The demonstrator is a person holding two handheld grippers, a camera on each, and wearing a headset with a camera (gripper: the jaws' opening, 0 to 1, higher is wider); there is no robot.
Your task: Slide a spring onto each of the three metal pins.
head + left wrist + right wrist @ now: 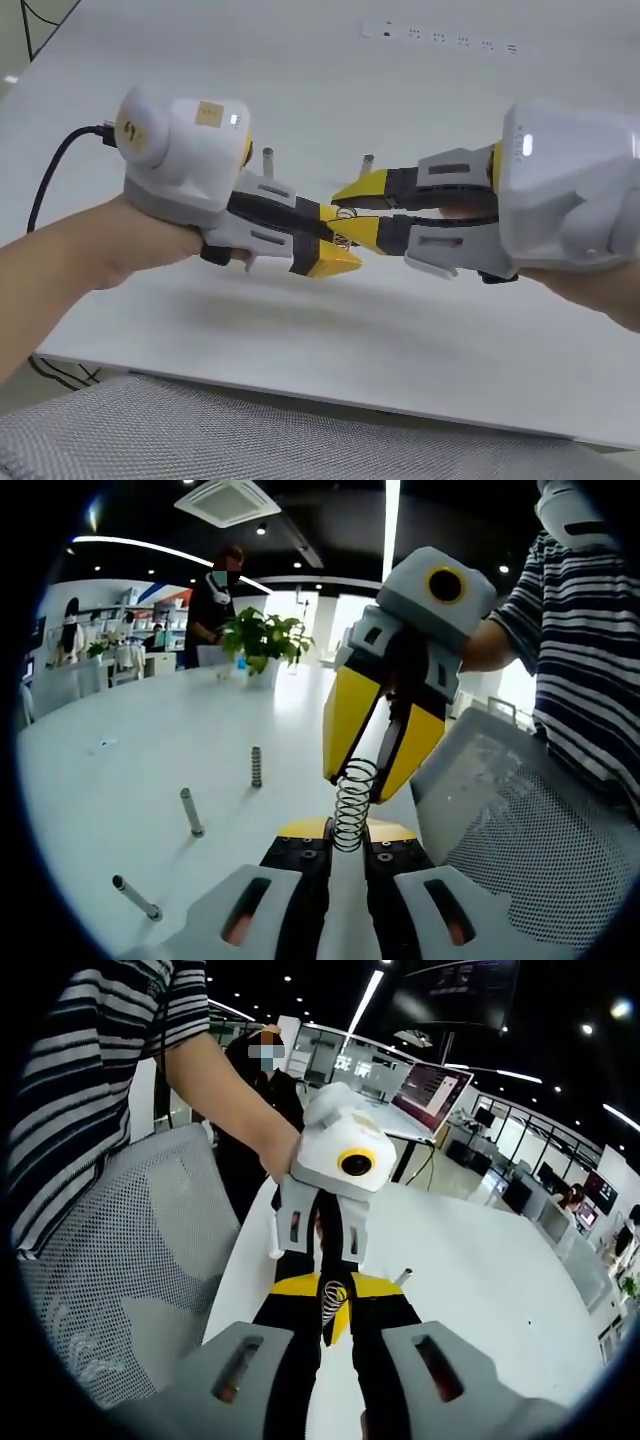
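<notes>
A small metal spring [344,226] hangs in the air above the white table [300,70], between both grippers, which meet tip to tip. My left gripper [345,832] is shut on the spring's [352,805] lower end. My right gripper [362,780] comes in from the opposite side, its yellow jaws closed against the upper coils. In the right gripper view the spring [330,1308] sits between my right gripper's [333,1312] jaws. Three upright pins stand on the table: one pin carrying a spring [256,767] and two bare pins [190,812] [135,898].
A grey mesh chair [150,430] sits at the table's near edge. A black cable [50,180] runs from the left gripper. A white power strip [440,36] lies at the far side. A person [215,600] stands beyond a potted plant [262,640].
</notes>
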